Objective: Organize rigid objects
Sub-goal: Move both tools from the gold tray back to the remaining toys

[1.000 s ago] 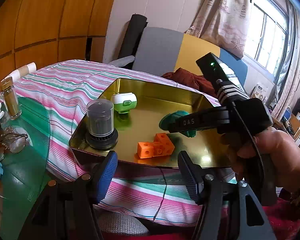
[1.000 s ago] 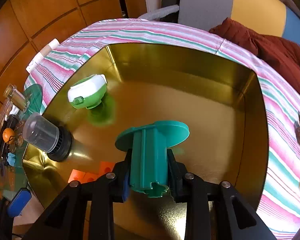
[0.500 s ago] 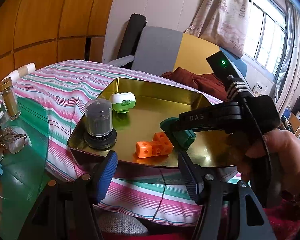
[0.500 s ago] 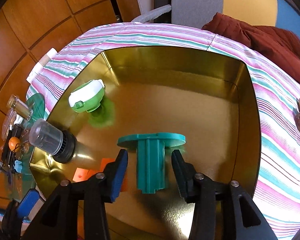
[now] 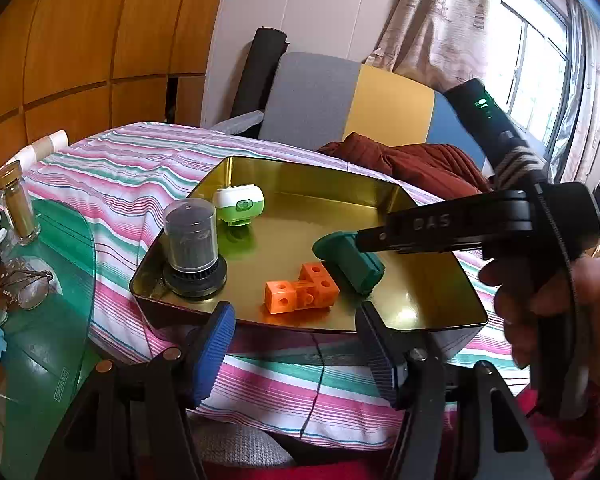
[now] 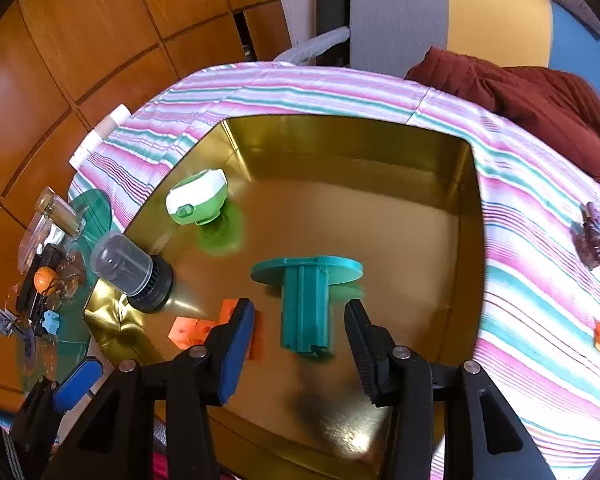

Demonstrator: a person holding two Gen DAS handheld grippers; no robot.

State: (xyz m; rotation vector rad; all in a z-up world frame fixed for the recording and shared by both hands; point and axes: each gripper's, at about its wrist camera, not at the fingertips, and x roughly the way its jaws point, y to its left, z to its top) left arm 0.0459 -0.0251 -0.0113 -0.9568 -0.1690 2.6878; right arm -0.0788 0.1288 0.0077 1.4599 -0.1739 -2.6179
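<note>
Inside gold tray (image 6: pixel 470 208), green spool (image 6: pixel 306 312) lies free between my spread right claw (image 6: pixel 298 342); lift straight, avoid nudging orange blocks (image 6: pixel 192 330).

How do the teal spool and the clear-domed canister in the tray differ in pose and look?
The teal spool lies on its side, its flange on edge; the canister stands upright on its black base. The spool is opaque teal throughout; the canister has a see-through dome over a dark core. The spool lies between the right gripper's open pads, untouched; the canister stands at the tray's left edge, clear of both grippers. Both rest inside the gold tray.
</note>
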